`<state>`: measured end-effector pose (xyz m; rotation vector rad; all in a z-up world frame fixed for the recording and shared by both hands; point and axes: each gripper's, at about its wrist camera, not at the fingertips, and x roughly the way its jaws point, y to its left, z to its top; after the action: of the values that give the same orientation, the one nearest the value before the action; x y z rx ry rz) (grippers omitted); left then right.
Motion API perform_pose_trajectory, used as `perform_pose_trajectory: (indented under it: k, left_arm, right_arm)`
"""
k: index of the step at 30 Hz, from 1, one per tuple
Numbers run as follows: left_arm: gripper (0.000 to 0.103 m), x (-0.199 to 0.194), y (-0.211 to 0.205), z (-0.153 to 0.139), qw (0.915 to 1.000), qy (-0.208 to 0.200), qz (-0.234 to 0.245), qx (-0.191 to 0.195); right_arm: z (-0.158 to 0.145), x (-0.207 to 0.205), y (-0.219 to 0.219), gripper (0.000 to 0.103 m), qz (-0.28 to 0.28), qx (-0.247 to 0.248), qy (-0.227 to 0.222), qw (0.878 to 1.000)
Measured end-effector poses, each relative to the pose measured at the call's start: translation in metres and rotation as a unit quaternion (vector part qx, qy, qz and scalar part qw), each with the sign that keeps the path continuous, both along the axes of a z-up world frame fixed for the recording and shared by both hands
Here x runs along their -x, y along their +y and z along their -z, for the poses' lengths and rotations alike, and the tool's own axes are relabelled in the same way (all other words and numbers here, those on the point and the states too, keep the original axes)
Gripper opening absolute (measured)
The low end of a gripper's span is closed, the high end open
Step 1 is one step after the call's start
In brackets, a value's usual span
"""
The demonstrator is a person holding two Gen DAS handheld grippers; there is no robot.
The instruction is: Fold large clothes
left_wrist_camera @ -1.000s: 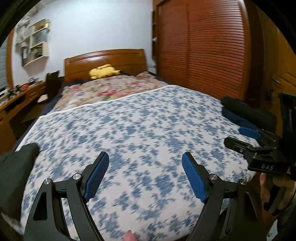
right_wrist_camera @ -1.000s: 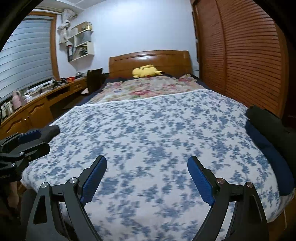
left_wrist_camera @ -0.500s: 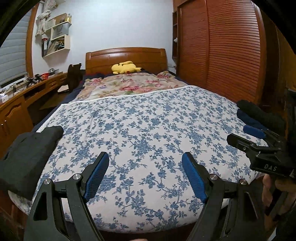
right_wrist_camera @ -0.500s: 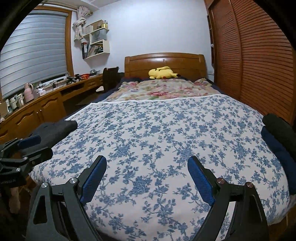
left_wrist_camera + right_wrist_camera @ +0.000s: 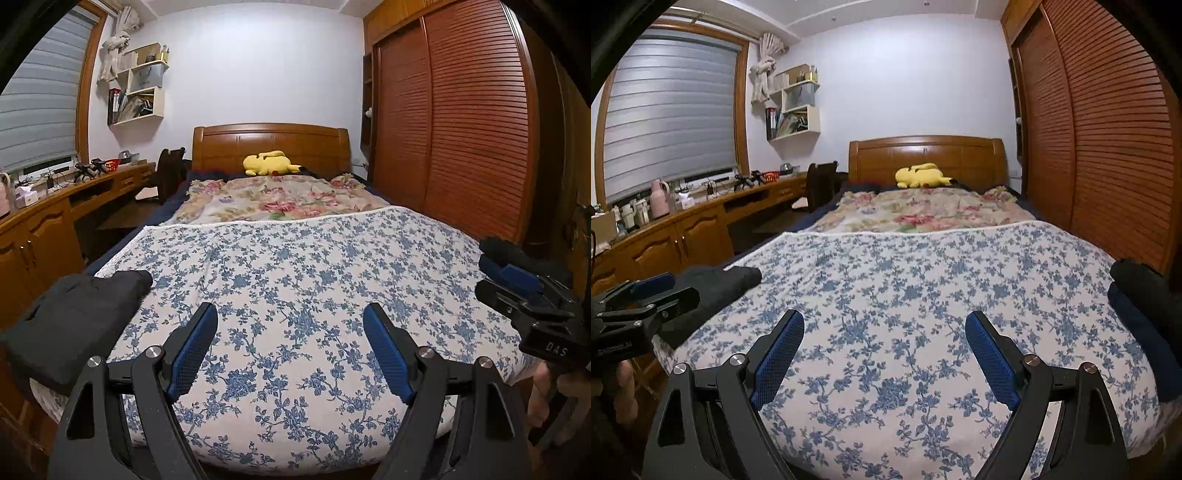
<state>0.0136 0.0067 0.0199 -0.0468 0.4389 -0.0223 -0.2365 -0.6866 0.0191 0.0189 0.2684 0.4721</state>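
Plainly, the left gripper (image 5: pixel 290 325) has its 2 blue-padded jaws spread wide with nothing between them, only the blue-flowered bedspread (image 5: pixel 303 273) showing through the gap below. The right gripper (image 5: pixel 884 332) stands the same way, jaws wide apart and empty, poised over the foot of the bed. The clothes lie off to the sides, clear of both pairs of jaws: a folded dark grey garment (image 5: pixel 74 317) sits on the bed's left edge, just left of the left gripper's left finger and apart from it, and 2 rolled pieces, a black garment (image 5: pixel 1145 284) stacked against a navy garment (image 5: pixel 1141 328), rest at the bed's right edge, to the right of the right gripper's right finger (not touching it). In the right wrist view the left gripper partly covers the grey piece from the near side. Further up the bed a floral quilt (image 5: pixel 280 199) lies crumpled, with a yellow plush toy (image 5: pixel 269 164) against the wooden headboard (image 5: pixel 269 142). A wooden desk (image 5: pixel 683 225) runs along the left wall, and a slatted wardrobe (image 5: pixel 461 122) fills the right.
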Motion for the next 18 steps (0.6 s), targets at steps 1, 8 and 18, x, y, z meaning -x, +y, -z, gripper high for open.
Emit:
perform_pose_trajectory:
  k: [1, 8, 18]
  left_arm:
    - [0.082, 0.001, 0.001, -0.001, 1.0000, -0.002, -0.002, 0.000]
    - [0.082, 0.003, 0.002, -0.003, 1.0000, -0.007, -0.004, 0.003]
    - [0.082, 0.003, 0.002, -0.003, 1.0000, -0.007, -0.004, 0.002]
  right_arm:
    - [0.002, 0.001, 0.000, 0.090, 0.001, 0.000, -0.003, 1.000]
    - [0.013, -0.002, 0.001, 0.090, 0.007, 0.004, -0.015, 1.000]
    - [0.017, -0.009, 0.003, 0.090, 0.009, 0.001, -0.012, 1.000]
